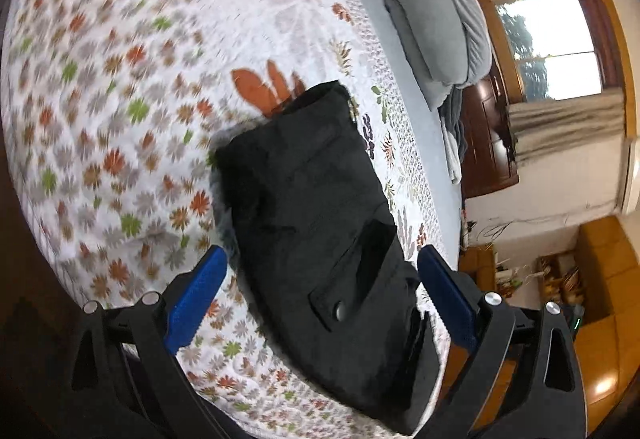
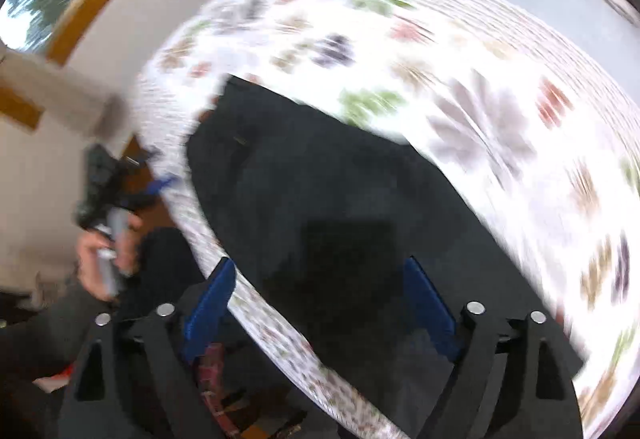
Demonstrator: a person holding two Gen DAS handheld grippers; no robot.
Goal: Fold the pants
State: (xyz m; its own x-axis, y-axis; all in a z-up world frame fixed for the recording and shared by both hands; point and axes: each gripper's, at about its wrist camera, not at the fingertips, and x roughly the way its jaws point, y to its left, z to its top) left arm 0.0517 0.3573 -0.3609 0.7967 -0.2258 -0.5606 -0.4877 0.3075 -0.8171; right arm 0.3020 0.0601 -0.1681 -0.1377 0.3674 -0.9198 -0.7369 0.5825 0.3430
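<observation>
Left wrist view: both hand-held grippers (image 1: 320,271) (image 2: 320,291) gape empty above folded black fabric pants (image 1: 316,207) mid-frame; a careless grab likely undoes folds.

The black pants (image 1: 316,215) occupy the bedspread (image 1: 120,119) near its edge, with broad bare quilt beside them. Grey bedding (image 1: 436,35) piles along the far side, well apart from the pants.

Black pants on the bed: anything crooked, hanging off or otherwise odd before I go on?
The black pants lie folded near the edge of the floral bedspread, and the waist end seems to overhang it slightly. The button pocket flap faces up. Both claws, left and right, are open. The right view is blurred.
</observation>
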